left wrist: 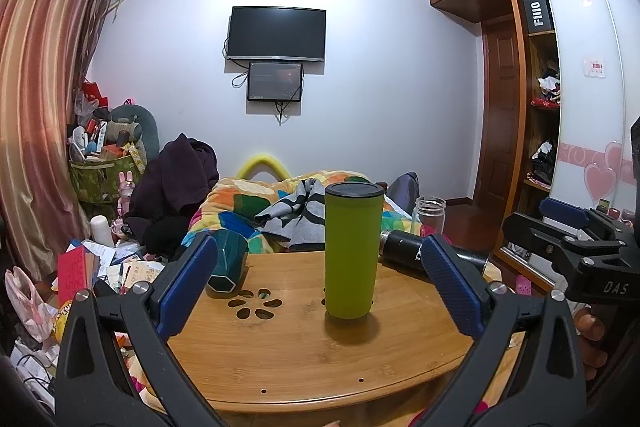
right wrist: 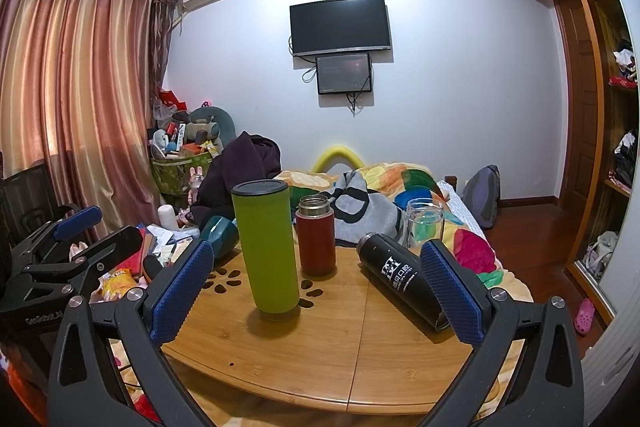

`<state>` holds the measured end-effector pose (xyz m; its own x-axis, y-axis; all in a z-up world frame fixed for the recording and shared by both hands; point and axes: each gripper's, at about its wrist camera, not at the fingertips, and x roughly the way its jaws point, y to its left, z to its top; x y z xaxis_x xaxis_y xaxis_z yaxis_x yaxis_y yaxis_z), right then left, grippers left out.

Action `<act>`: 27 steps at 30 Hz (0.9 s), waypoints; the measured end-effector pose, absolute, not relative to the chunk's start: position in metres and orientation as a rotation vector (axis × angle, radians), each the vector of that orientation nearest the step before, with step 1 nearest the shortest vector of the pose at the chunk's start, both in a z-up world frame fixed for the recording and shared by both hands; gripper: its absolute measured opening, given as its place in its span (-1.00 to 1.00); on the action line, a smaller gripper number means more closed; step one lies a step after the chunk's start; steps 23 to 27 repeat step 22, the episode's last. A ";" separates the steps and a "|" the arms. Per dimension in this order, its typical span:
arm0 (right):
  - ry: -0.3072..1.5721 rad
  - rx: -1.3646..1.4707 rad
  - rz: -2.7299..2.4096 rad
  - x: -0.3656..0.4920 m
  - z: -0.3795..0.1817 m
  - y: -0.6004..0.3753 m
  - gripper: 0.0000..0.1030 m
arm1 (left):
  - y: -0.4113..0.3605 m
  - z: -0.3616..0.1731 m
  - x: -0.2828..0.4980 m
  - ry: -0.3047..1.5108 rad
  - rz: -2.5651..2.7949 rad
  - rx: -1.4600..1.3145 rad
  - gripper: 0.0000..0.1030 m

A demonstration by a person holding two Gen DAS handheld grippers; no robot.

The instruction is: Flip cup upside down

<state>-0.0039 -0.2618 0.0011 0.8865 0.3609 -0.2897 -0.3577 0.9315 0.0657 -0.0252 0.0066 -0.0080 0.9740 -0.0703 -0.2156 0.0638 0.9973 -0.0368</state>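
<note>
A tall lime-green cup [left wrist: 351, 251] with a dark lid stands upright on the round bamboo table [left wrist: 304, 359]; it also shows in the right wrist view [right wrist: 267, 247]. My left gripper [left wrist: 320, 287] is open, its blue pads wide on either side of the cup and short of it, holding nothing. My right gripper [right wrist: 316, 295] is open and empty, with the green cup ahead, left of centre. The right gripper also shows at the right edge of the left wrist view [left wrist: 568, 227].
A dark teal cup [left wrist: 226, 265] lies on its side at the table's left. A black flask [right wrist: 402, 279] lies on its side at the right. A red flask [right wrist: 316, 235] stands behind the green cup. A clear glass jar [right wrist: 424, 223] stands at the back right. A bed with a colourful blanket [right wrist: 400, 187] lies behind.
</note>
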 end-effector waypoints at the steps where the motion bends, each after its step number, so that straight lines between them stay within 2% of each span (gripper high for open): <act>1: 0.303 0.011 0.374 -0.004 0.001 -0.262 1.00 | 0.007 -0.008 -0.025 0.220 -0.068 -0.033 1.00; 27: 0.302 0.012 0.376 -0.006 0.004 -0.261 1.00 | 0.009 -0.012 -0.020 0.244 -0.073 -0.061 1.00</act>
